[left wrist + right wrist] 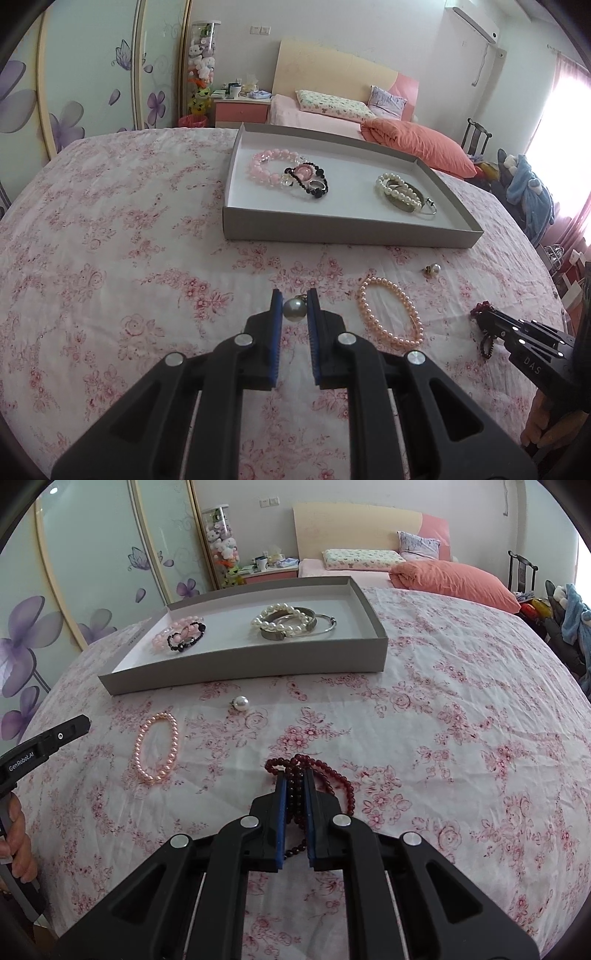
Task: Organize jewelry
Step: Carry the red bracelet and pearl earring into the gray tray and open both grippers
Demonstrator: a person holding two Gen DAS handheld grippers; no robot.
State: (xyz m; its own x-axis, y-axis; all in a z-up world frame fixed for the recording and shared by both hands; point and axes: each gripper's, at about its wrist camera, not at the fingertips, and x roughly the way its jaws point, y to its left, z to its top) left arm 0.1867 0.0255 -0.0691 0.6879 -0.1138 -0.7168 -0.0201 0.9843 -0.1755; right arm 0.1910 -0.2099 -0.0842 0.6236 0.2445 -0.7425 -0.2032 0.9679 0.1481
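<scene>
My left gripper is shut on a grey pearl earring, just above the floral cloth. My right gripper is shut on a dark red bead bracelet that lies partly on the cloth. A pink pearl bracelet lies on the cloth between the grippers; it also shows in the right wrist view. A second pearl earring lies near the box; it also shows in the right wrist view. The grey box holds pink and black bead bracelets at left, a white pearl bracelet and metal bangles at right.
The table has a pink floral cloth. Behind it stand a bed with an orange duvet, a nightstand and a wardrobe with flower decals. A chair with clothes is at the right.
</scene>
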